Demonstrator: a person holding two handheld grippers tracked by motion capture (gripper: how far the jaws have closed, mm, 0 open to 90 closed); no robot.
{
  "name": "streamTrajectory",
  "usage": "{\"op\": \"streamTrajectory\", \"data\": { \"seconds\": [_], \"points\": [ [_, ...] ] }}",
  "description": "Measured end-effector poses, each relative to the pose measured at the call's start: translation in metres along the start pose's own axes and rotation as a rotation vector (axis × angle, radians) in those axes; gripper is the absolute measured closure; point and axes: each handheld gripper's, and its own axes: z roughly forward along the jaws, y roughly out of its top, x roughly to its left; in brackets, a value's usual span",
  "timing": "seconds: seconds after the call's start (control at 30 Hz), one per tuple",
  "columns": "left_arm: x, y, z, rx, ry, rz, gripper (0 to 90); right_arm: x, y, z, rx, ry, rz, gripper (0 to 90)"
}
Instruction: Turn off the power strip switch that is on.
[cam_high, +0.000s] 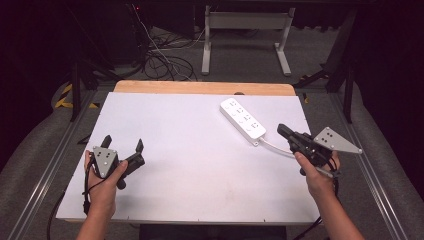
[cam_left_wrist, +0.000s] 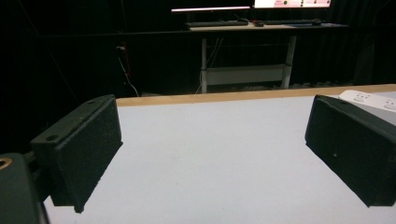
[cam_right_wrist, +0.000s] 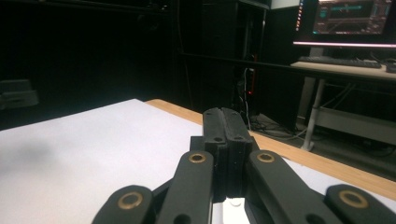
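Hovering near-left, left gripper (cam_high: 123, 145) jaws apart, ready; right gripper (cam_high: 283, 131) jaws together, nosing toward power strip (cam_high: 243, 118) at far right.

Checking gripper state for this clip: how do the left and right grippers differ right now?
The left gripper has its jaws spread wide; the right gripper has its jaws pressed together with nothing between them. The left sits far from the white power strip, the right just beside its cabled end. Both are hand-held over the white table.

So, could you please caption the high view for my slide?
Left gripper open, right gripper shut beside a white power strip on the table.
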Motion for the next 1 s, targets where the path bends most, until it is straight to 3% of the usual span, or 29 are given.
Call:
{"op": "streamTrajectory", "data": {
  "seconds": [0.07, 0.23, 0.5, 0.57, 0.67, 0.8, 0.87, 0.93, 1.0],
  "points": [
    [-0.001, 0.000, 0.001, 0.000, -0.001, 0.003, 4.4, 0.003, -0.004, 0.000, -0.002, 0.002, -0.028, 90.0],
    [-0.001, 0.000, 0.002, 0.001, -0.008, 0.001, 4.4, 0.004, -0.008, 0.006, -0.002, -0.017, -0.036, 90.0],
    [0.001, 0.000, 0.001, 0.002, 0.000, 0.000, 4.5, -0.005, -0.015, 0.007, -0.015, -0.060, 0.005, 84.8],
    [0.001, 0.000, 0.000, 0.001, 0.002, 0.001, 4.4, -0.006, -0.016, 0.008, -0.011, -0.087, 0.000, 74.2],
    [0.001, -0.001, 0.000, 0.000, 0.003, -0.006, 4.4, -0.006, -0.019, 0.011, -0.021, -0.130, 0.018, 47.9],
    [0.001, -0.001, 0.000, 0.001, 0.003, -0.006, 4.4, -0.009, -0.022, 0.016, -0.021, -0.187, 0.009, 27.7],
    [0.001, -0.001, 0.000, 0.000, 0.002, -0.005, 4.4, -0.011, -0.025, 0.019, -0.011, -0.190, 0.009, 14.9],
    [0.001, 0.000, 0.001, 0.001, 0.002, -0.003, 4.4, -0.012, -0.027, 0.021, 0.009, -0.184, 0.024, 8.9],
    [0.001, 0.000, 0.001, -0.001, 0.001, -0.003, 4.4, -0.012, -0.029, 0.023, 0.016, -0.193, 0.032, 8.8]
  ]
}}
